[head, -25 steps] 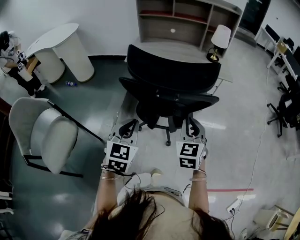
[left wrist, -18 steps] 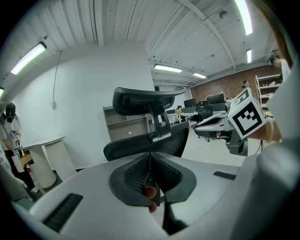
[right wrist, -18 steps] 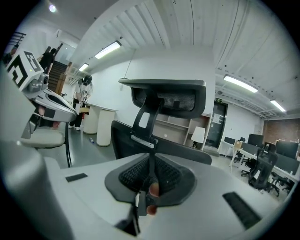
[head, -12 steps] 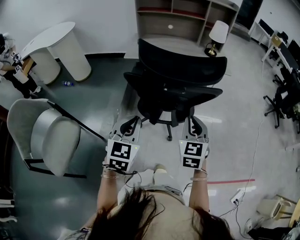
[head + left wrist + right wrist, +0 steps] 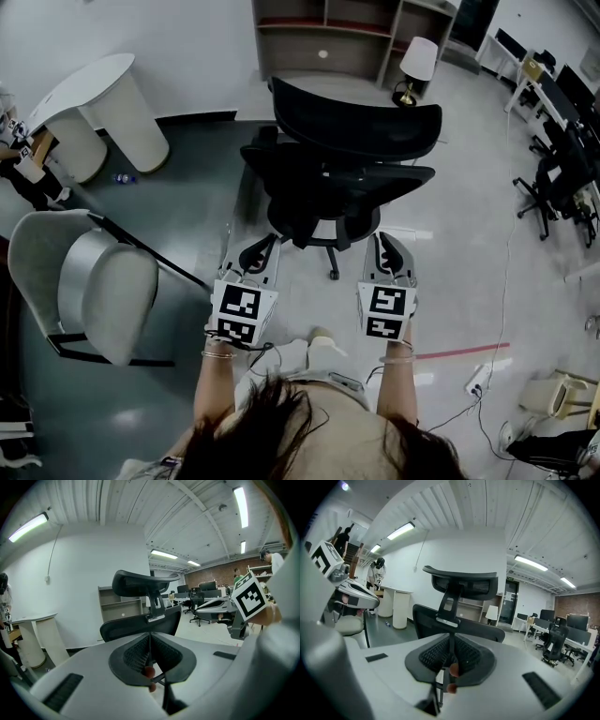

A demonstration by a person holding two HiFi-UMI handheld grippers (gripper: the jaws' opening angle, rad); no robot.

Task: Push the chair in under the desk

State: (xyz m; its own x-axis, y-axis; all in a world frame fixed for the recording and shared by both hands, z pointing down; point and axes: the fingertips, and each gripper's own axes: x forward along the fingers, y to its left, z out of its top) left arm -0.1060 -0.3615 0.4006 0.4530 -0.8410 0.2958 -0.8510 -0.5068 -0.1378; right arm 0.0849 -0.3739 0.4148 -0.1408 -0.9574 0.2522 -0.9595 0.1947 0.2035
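A black office chair (image 5: 342,178) stands with its back to me, facing the light wood desk and its shelf unit (image 5: 323,42). The headrest (image 5: 356,117) overlaps the desk's front edge. My left gripper (image 5: 265,246) and right gripper (image 5: 382,242) point at the lower backrest, side by side, both shut and empty. Whether the tips touch the chair I cannot tell. In the left gripper view the backrest (image 5: 140,620) rises beyond the left gripper (image 5: 150,651). In the right gripper view the backrest (image 5: 454,625) rises beyond the right gripper (image 5: 451,656).
A grey folding chair (image 5: 94,281) stands close on the left. A white round table (image 5: 103,103) is at the back left, a table lamp (image 5: 417,61) on the desk's right end. More office chairs (image 5: 553,178) are at the right. A power strip with cable (image 5: 476,380) lies on the floor.
Both grippers and the chair have shifted a little toward the desk, and the headrest now hides most of the desk top. The jaws look the same.
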